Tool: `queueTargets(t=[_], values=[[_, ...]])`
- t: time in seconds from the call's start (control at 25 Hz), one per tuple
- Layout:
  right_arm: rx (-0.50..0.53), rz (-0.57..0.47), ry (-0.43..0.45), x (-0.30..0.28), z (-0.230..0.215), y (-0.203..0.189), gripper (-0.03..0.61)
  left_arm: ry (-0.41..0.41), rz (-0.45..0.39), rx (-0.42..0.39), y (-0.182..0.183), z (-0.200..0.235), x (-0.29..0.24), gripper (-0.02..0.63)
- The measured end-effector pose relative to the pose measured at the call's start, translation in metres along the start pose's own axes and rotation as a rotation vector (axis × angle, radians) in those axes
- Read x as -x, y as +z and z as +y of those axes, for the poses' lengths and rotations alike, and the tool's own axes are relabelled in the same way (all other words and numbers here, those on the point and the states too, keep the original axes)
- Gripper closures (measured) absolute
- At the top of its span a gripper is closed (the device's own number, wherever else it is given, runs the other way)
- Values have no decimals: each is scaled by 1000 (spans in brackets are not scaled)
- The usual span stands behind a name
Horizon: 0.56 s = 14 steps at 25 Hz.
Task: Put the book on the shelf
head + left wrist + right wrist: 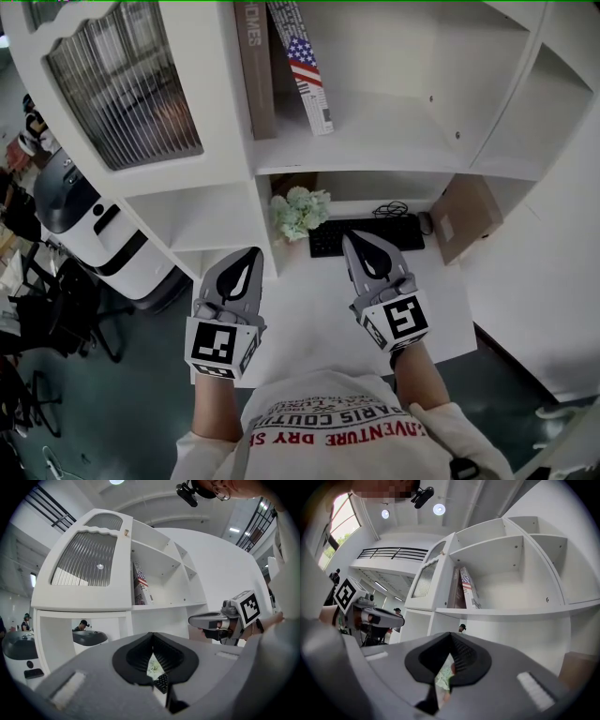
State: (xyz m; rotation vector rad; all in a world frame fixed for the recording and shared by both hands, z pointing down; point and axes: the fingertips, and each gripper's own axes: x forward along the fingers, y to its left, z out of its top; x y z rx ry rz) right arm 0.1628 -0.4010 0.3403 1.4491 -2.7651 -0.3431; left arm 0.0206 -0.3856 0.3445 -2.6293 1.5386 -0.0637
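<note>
Two books stand on the white shelf (375, 141): a brown one (255, 66) upright and a flag-patterned one (305, 61) leaning against it. Both show again in the left gripper view (140, 585) and the right gripper view (466, 588). My left gripper (249, 253) is held low over the desk, pointing toward the shelf, shut and empty. Beside it, my right gripper (353, 239) is also shut with nothing in it. Each gripper sees the other: the right gripper (199, 619) and the left gripper (393, 618) hover well below the books.
A black keyboard (366, 234), a mouse (427, 222), a pale green plant (300, 211) and a brown board (464, 217) sit on the white desk (319, 319). A ribbed-glass cabinet door (122, 84) is at the left. A white and black machine (84, 225) stands on the floor.
</note>
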Motion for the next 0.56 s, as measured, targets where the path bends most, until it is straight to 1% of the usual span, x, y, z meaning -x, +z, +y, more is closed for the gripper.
queueTargets(t=[0.2,0.36,0.56], values=[[4,-4,11,-7,4,1,578,2,10,-1,-1,2,1,607],[6,1,20,-11,9,-1,578,11,2,4,-1,6,1,607],[-1,23,-10,-16,5,-4,578,-12,-28,68,3,12,0,607]])
